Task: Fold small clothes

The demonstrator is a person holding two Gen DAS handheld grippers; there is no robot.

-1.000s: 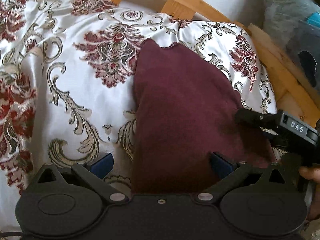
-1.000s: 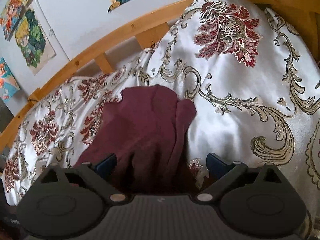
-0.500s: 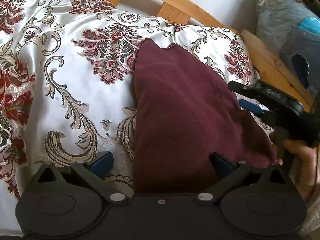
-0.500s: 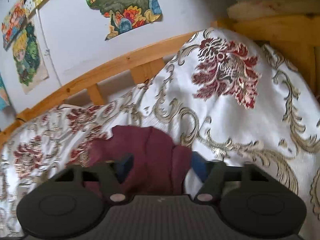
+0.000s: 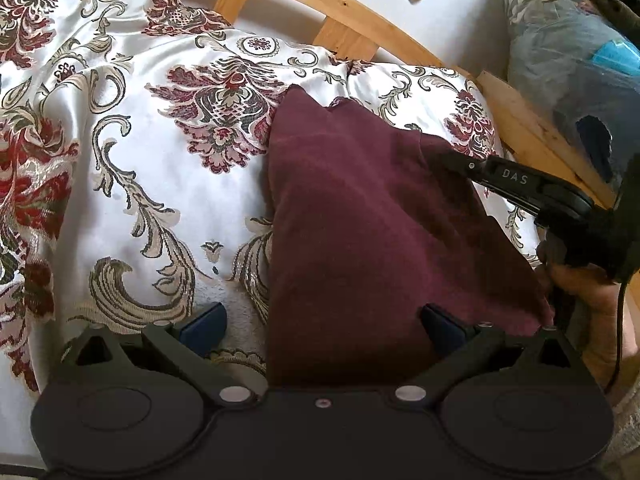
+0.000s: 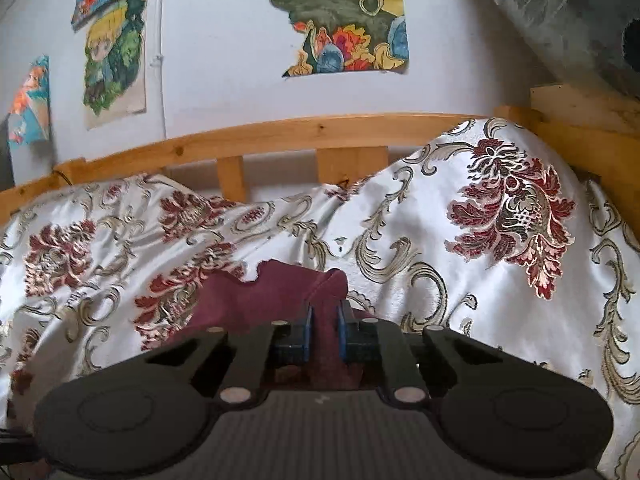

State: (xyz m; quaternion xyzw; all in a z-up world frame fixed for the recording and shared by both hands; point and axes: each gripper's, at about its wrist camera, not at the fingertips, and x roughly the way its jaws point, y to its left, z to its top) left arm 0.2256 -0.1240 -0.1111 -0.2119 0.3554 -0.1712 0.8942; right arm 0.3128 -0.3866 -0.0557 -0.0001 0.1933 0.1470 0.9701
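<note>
A small maroon garment (image 5: 360,216) lies on a floral satin bedspread (image 5: 140,160). My left gripper (image 5: 322,320) is open, low over the garment's near end; the left edge of the cloth runs between its blue pads. My right gripper (image 6: 323,330) is shut on the garment's right edge (image 6: 280,284), with a fold of maroon cloth pinched between its blue pads. In the left wrist view the right gripper (image 5: 520,184) reaches in from the right onto the cloth's far right edge.
A wooden bed rail (image 6: 280,132) runs along the far side, with a white wall and posters (image 6: 344,20) behind. A plastic-wrapped bundle (image 5: 572,52) sits beyond the rail at the right. The bedspread bulges up at the right (image 6: 512,216).
My right gripper has closed from wide open onto the garment's right edge and tilted up toward the wall. My left gripper has stayed open and hardly moved.
</note>
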